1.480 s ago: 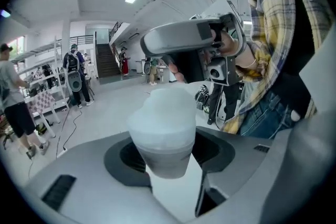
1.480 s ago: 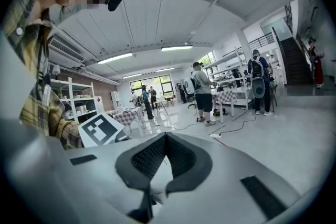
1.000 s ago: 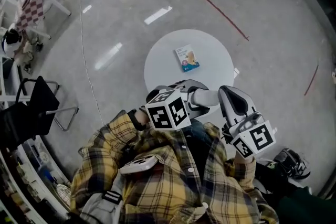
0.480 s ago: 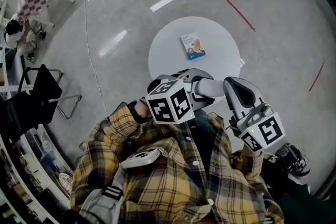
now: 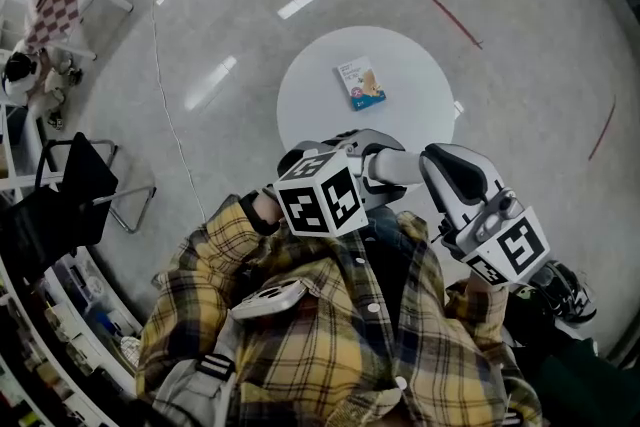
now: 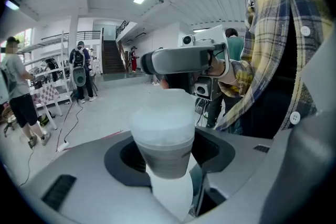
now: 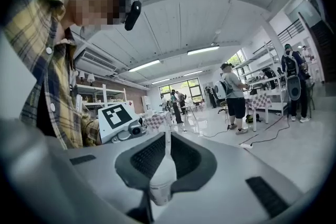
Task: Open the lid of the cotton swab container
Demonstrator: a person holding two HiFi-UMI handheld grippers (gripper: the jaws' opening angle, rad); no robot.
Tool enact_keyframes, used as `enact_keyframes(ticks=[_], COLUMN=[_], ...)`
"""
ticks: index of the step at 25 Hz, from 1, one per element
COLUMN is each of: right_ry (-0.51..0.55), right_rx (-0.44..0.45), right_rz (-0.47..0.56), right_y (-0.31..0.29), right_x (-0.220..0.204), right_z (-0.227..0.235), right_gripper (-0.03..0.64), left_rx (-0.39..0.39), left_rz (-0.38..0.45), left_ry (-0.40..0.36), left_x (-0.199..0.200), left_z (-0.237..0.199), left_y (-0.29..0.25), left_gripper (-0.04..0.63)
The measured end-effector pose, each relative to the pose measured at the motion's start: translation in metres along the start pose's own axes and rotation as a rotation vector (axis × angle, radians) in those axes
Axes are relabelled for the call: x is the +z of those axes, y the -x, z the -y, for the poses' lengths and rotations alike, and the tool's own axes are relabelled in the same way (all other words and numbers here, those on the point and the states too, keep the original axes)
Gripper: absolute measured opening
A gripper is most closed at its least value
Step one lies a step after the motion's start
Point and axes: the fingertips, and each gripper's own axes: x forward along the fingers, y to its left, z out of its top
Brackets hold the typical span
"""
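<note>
Above glossy floor point(image 5: 520, 65), left gripper point(image 6: 165, 168) clamps frosted cylindrical container point(image 6: 161, 131).

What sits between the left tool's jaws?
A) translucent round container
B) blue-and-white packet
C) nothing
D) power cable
A: the left gripper view shows the translucent round container clamped between the jaws of the left tool.

Container point(image 6: 161, 136): smooth, frosted translucent plastic. Floor point(image 5: 230, 25), upper left: glossy grey, reflecting lights. Table point(image 5: 320, 90): matt white. Shirt point(image 5: 320, 355): woven plaid cloth.
</note>
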Motion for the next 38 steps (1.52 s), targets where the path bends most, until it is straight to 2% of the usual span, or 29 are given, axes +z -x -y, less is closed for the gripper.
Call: enact_keyframes(ticks=[2, 3, 4, 5, 8, 12, 17, 28, 38], right_ry=[-0.013, -0.014, -0.007, 0.007, 0.053, 0.108, 0.167, 0.163, 0.193], right_rx=[0.047, 0.076, 0.106, 0.131, 0.189, 0.261, 0.311, 0.386, 0.389], right_rz=[0.023, 0.029, 0.03, 0.029, 0.034, -0.013, -0.057, -0.075, -0.06], right_y=[0.0, -0.001, -0.003, -0.004, -0.007, -0.007, -0.006, -0.017, -0.021], right_x=[0.003, 0.003, 0.003, 0.002, 0.001, -0.003, -0.009, -0.017, -0.021], right_z=[-0.004, -0.007, -0.01, -0.014, -0.022, -0.035, -0.049, -0.07, -0.074], right_gripper=[0.027, 0.069, 0.139, 0.172, 0.192, 0.27, 0.27, 0.268, 0.224], left_rx=[-0.001, -0.003, -0.005, -0.007, -0.011, -0.027, -0.049, -0.094, -0.13], left_rz=[-0.003, -0.003, -0.003, -0.002, -0.004, 0.008, 0.026, 0.051, 0.071], left_ry=[-0.003, -0.004, -0.005, -0.006, -0.014, -0.024, -0.017, -0.025, 0.003], left_x=[0.001, 0.001, 0.001, 0.001, 0.002, 0.011, 0.017, 0.023, 0.02], left_z=[0.0, 0.0, 0.0, -0.001, 0.0, 0.005, 0.015, 0.034, 0.037], left_y=[0.0, -0.001, -0.001, -0.001, 0.0, 0.004, 0.012, 0.024, 0.025], left_gripper=[0.238, 0.238, 0.238, 0.238, 0.238, 0.238, 0.238, 0.236, 0.236])
